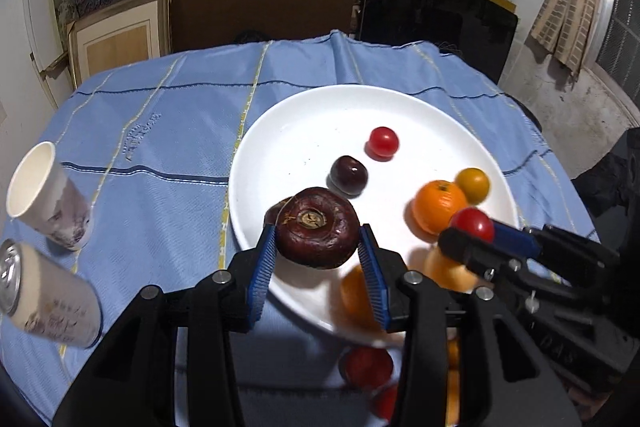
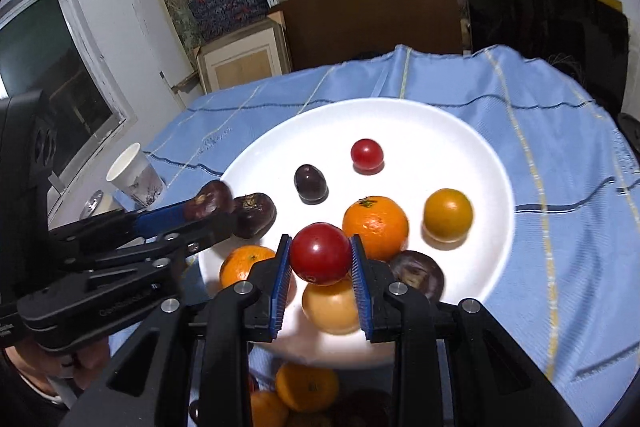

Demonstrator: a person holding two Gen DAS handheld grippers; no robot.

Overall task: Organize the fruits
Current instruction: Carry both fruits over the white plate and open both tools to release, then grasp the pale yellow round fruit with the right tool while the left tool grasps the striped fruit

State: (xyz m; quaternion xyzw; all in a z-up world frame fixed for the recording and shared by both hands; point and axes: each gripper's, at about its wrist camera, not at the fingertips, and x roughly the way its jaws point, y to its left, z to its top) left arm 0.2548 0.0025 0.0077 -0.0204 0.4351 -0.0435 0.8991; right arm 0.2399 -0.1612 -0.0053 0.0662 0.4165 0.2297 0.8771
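Observation:
A white plate lies on a blue cloth and holds several fruits. My left gripper is shut on a dark purple mangosteen above the plate's near left rim. My right gripper is shut on a red tomato above the plate's near side. On the plate lie a small red tomato, a dark plum, an orange, a yellow-orange fruit and another mangosteen.
A paper cup and a drink can stand on the cloth to the left of the plate. More oranges and red fruits lie below the grippers, near the table's front. Shelves and boxes stand behind the table.

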